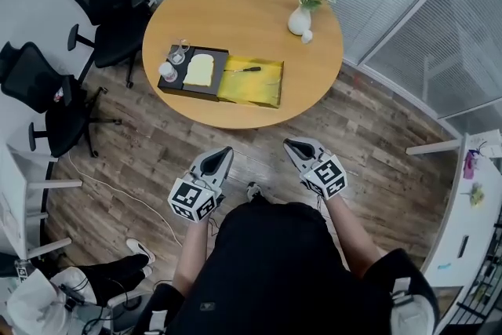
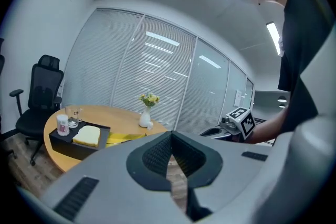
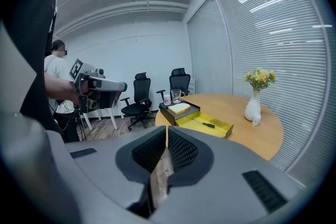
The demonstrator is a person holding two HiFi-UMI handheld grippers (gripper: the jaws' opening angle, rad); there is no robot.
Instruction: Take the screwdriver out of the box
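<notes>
Screwdriver (image 1: 243, 69), small, with black handle and thin metal shaft, lies flat inside a shallow yellow open box (image 1: 271, 87), near its far edge. Long axis runs across the head view: handle rightward, tip toward a black tray (image 1: 192, 91) just beside the box's left side. Both sit on a round wooden table (image 1: 251, 12), near its front edge. Left gripper (image 1: 226, 151) and right gripper (image 1: 290, 143) hang over wood-plank floor (image 1: 369, 137), well apart from the table, jaws of each clenched on nothing.
</notes>
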